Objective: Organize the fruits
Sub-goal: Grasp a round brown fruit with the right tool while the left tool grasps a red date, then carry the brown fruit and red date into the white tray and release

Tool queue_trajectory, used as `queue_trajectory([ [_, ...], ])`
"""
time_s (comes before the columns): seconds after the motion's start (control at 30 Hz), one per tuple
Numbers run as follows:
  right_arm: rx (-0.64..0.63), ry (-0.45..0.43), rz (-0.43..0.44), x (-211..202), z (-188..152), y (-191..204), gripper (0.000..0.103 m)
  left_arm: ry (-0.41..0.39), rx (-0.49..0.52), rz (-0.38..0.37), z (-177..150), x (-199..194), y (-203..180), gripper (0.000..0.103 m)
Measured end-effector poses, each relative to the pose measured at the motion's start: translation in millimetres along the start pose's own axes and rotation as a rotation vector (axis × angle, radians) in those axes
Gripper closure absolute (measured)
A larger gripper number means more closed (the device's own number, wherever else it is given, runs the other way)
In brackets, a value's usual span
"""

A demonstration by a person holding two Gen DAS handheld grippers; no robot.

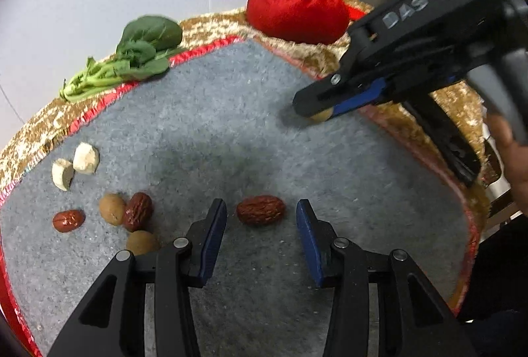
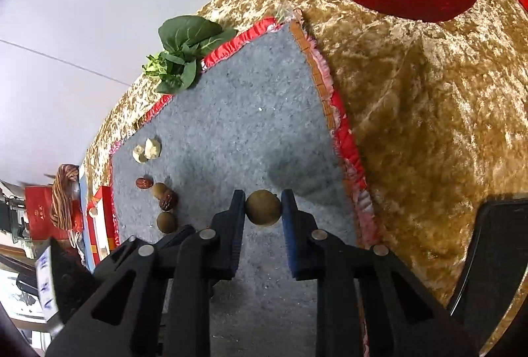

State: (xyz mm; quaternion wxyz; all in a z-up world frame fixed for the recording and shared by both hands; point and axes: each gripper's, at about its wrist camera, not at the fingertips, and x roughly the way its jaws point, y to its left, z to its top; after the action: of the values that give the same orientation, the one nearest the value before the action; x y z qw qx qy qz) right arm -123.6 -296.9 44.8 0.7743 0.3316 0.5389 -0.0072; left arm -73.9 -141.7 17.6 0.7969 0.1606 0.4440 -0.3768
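My left gripper (image 1: 261,211) is open, its fingers on either side of a red date (image 1: 260,210) lying on the grey felt mat (image 1: 214,125). To its left lie two more red dates (image 1: 68,220) (image 1: 138,211) and two brown longans (image 1: 113,209) (image 1: 142,242). My right gripper (image 2: 263,208) is shut on a brown longan (image 2: 263,208) just above the mat near its right edge. The right gripper also shows in the left wrist view (image 1: 316,112). The fruit cluster shows in the right wrist view (image 2: 165,200).
Two pale chunks (image 1: 76,165) lie at the mat's left. Leafy greens (image 1: 132,59) sit on the mat's far edge. A red velvet pouch (image 1: 297,10) rests on the gold cloth (image 2: 429,125). A dark object (image 2: 488,258) lies at the cloth's right.
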Motion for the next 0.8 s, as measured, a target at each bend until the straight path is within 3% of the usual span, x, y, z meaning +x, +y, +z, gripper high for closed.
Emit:
queue_trajectory([
  [0.13,-0.012,0.015,0.005,8.6,1.1,9.9,0.079,-0.008,-0.021,-0.004,-3.8,0.3,1.6,0.072],
  [0.37,-0.038,0.012,0.018,13.8,-1.3,22.9,0.079,-0.019,-0.025,-0.010,-5.9,-7.8,-1.4,0.073],
  [0.47,-0.048,0.007,0.033,13.8,-1.4,29.1,0.079,-0.035,-0.032,0.007,-10.5,-28.9,4.6,0.073],
  [0.57,-0.056,0.005,0.061,16.1,-2.0,39.8,0.079,-0.074,-0.058,0.043,-19.5,-58.5,19.6,0.073],
  [0.8,-0.145,0.031,0.140,31.4,-14.5,98.7,0.079,-0.153,-0.270,0.203,-67.1,-140.2,84.3,0.073],
])
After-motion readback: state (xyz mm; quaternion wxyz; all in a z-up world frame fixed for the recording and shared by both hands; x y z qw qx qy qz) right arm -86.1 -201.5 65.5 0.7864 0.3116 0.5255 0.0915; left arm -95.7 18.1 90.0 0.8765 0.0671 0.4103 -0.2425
